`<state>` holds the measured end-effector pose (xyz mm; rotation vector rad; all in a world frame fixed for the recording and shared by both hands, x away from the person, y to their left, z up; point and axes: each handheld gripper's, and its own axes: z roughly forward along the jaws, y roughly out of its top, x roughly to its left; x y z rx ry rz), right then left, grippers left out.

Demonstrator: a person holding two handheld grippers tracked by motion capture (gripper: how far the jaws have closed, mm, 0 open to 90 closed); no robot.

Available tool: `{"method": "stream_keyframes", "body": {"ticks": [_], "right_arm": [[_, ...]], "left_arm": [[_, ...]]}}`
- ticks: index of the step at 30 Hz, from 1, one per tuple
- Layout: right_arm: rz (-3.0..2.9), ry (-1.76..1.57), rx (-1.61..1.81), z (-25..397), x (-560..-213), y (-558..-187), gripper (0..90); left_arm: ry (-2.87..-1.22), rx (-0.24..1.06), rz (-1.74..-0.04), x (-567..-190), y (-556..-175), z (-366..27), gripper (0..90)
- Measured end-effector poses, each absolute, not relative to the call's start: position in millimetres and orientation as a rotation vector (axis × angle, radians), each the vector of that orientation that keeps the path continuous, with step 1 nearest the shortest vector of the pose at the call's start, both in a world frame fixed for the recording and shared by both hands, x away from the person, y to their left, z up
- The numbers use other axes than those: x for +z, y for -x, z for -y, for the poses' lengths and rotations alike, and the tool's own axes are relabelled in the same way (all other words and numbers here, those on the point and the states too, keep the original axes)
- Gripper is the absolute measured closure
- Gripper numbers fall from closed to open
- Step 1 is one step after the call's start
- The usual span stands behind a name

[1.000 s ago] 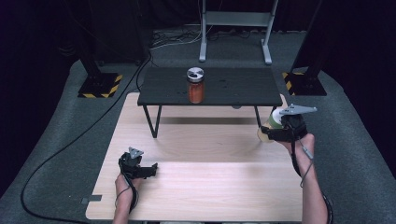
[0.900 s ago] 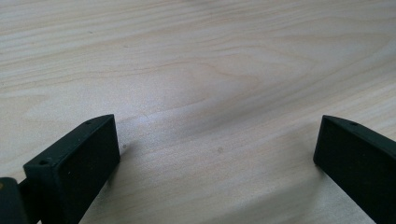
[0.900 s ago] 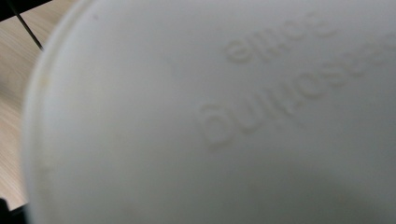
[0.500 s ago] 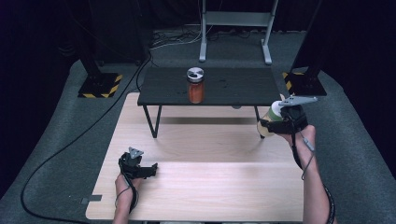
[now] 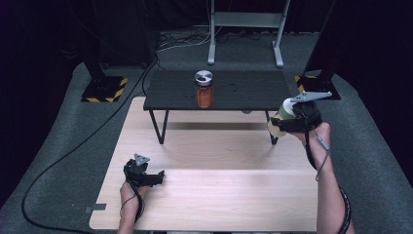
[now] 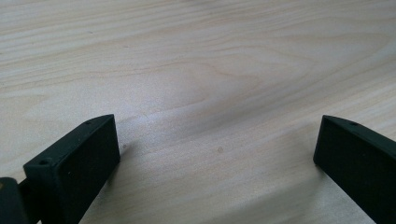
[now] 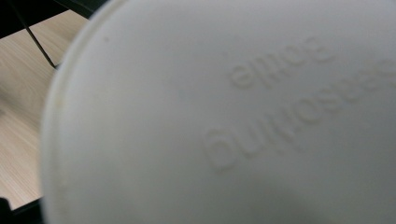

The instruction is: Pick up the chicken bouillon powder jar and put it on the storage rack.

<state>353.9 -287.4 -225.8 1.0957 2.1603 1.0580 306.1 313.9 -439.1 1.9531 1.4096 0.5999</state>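
My right gripper (image 5: 291,122) is held in the air off the right end of the small black table (image 5: 243,92), shut on a pale jar (image 5: 275,125). In the right gripper view the jar's white lid (image 7: 233,116), with raised lettering, sits right against the camera. An orange jar with a silver lid (image 5: 204,89) stands upright at the middle of the black table. My left gripper (image 5: 157,175) rests on the light wooden tabletop (image 5: 224,195) at the lower left. Its jaws stand wide apart, with bare wood between its fingers (image 6: 79,158).
The black table stands across the far side of the wooden tabletop on thin legs (image 5: 158,127). A cable (image 5: 73,151) runs over the grey floor at the left. Dark stands with yellow-black bases (image 5: 104,90) are behind, and a metal frame (image 5: 243,29) is at the back.
My right gripper has carried the pale jar slightly up and toward the black table's right end. The left gripper has stayed where it was.
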Motion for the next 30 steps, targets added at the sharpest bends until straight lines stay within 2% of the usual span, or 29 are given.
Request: {"method": "stream_keyframes", "body": {"ticks": [30], "right_arm": [[-2.19, -1.072, 1.061, 277.0, -192.2, -378.9, 32.3]], "left_arm": [[-1.953, 0.6, -1.41, -439.2, -306.1, -313.9, 0.0]]}}
